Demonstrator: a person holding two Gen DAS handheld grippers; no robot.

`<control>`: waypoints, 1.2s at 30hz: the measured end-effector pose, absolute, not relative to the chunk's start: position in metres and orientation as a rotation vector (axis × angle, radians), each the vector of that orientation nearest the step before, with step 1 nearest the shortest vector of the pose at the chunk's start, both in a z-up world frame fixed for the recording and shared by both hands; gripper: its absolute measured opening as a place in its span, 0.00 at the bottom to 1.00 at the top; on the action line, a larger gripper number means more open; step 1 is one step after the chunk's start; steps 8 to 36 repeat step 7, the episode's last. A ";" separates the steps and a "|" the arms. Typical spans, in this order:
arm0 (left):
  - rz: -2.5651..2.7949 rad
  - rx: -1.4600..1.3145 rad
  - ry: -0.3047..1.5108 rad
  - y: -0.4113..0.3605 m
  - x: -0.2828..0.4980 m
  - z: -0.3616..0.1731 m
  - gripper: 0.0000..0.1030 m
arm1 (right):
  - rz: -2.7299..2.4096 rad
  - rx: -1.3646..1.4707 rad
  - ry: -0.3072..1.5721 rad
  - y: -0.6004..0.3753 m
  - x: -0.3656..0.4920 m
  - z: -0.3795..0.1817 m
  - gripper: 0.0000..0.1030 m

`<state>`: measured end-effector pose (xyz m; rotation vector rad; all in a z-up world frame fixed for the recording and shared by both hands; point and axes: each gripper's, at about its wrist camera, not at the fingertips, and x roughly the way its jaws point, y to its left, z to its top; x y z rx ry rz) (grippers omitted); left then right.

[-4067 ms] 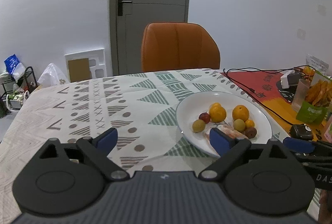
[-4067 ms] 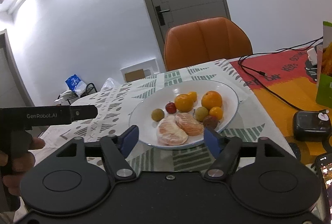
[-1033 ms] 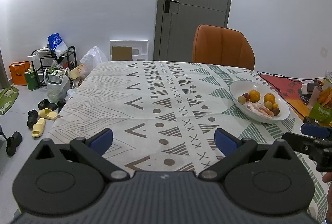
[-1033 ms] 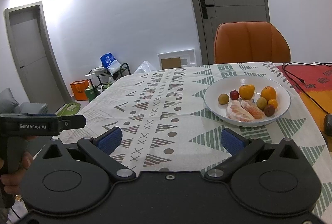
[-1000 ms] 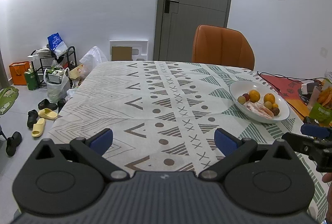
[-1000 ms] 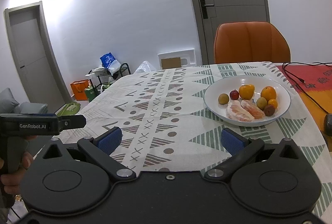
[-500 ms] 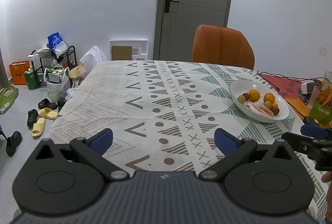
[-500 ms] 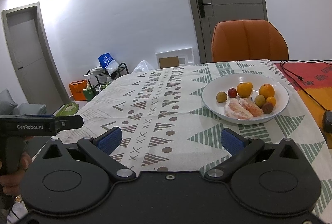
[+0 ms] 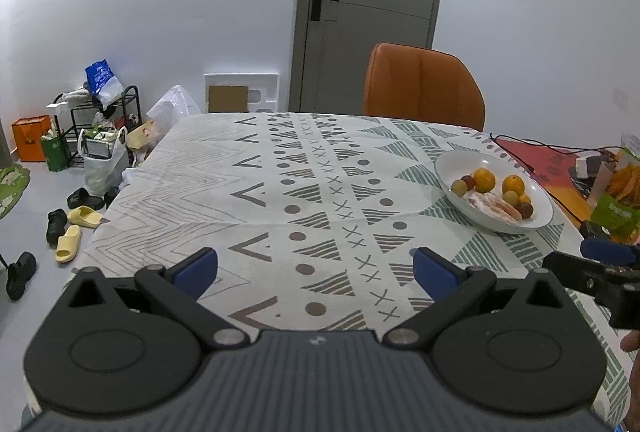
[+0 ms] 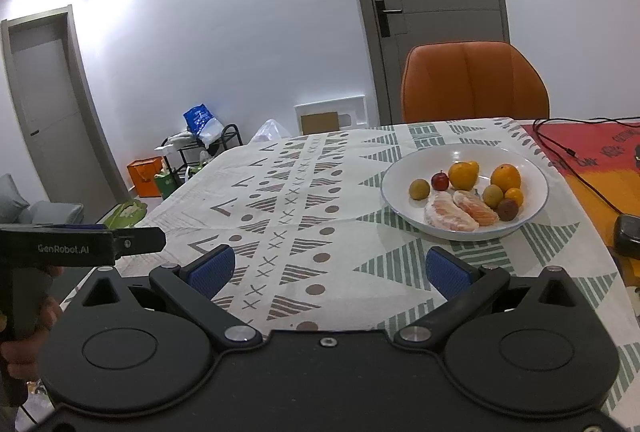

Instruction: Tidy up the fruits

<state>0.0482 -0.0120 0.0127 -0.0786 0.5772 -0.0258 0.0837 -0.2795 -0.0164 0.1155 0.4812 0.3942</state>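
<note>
A white plate [image 10: 532,168] [image 9: 448,162] on the patterned tablecloth holds oranges [image 10: 505,176] [image 9: 513,185], a small red fruit [image 10: 440,180], greenish round fruits [image 10: 419,189], a dark brown one [image 10: 508,209] and two peeled citrus pieces [image 10: 448,215] [image 9: 492,203]. My left gripper [image 9: 315,271] hovers open over the near table edge, well left of the plate, nothing between its blue pads. My right gripper [image 10: 329,269] is open too, short of the plate and empty. In each view the other gripper shows at the side, held by a hand.
An orange chair [image 9: 424,86] stands at the table's far side before a grey door. Right of the plate lie a black cable [image 10: 576,168], a red-orange mat, a dark device [image 10: 628,235] and snack bags [image 9: 618,192]. Bags, a rack and shoes clutter the floor on the left [image 9: 80,168].
Both grippers pulled back from the plate over four seconds and opened wider. In the last second the views shifted only slightly; the fruit on the plate has not moved.
</note>
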 end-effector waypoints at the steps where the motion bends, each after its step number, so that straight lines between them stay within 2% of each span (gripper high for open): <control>1: -0.027 -0.074 0.576 -0.014 0.048 0.012 1.00 | 0.391 0.118 0.484 -0.281 0.084 -0.017 1.00; 36: -0.030 -0.072 0.581 -0.016 0.051 0.010 1.00 | 0.386 0.128 0.499 -0.284 0.089 -0.024 1.00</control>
